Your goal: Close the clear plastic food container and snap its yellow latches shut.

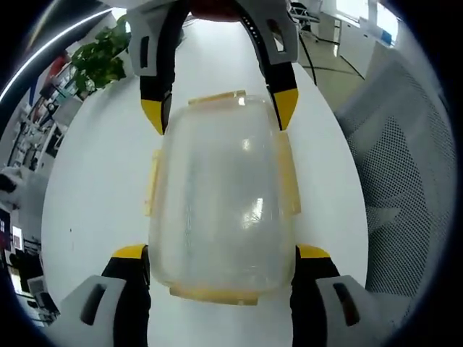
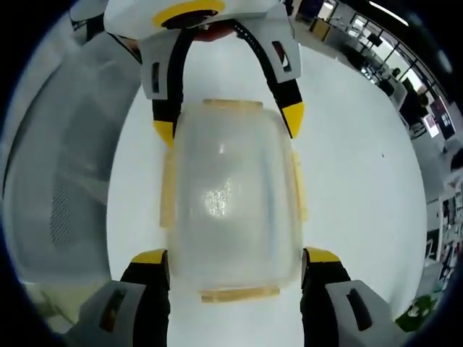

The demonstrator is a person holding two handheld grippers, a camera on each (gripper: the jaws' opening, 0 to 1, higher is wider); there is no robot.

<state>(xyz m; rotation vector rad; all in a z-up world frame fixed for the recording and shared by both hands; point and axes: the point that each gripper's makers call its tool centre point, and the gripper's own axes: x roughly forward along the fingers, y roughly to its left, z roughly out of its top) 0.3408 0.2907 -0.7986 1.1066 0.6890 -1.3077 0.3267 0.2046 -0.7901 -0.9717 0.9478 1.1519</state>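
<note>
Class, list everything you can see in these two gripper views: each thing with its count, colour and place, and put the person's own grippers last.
Food container: one, clear plastic, lid on, on the table between both grippers.
Latches: four, yellow, one on each side of the container.
Table: one, white, under the container.
Mesh chair: one, grey, beside the table.
Potted plant: one, green, beyond the table's far edge.
Left gripper: one, black with yellow tips, jaws flanking one end of the container.
Right gripper: one, same colours, jaws flanking the opposite end.

Bright, even overhead light, glare on the container lid (image 1: 221,202) (perhaps slightly soft), edges strongly bowed.
</note>
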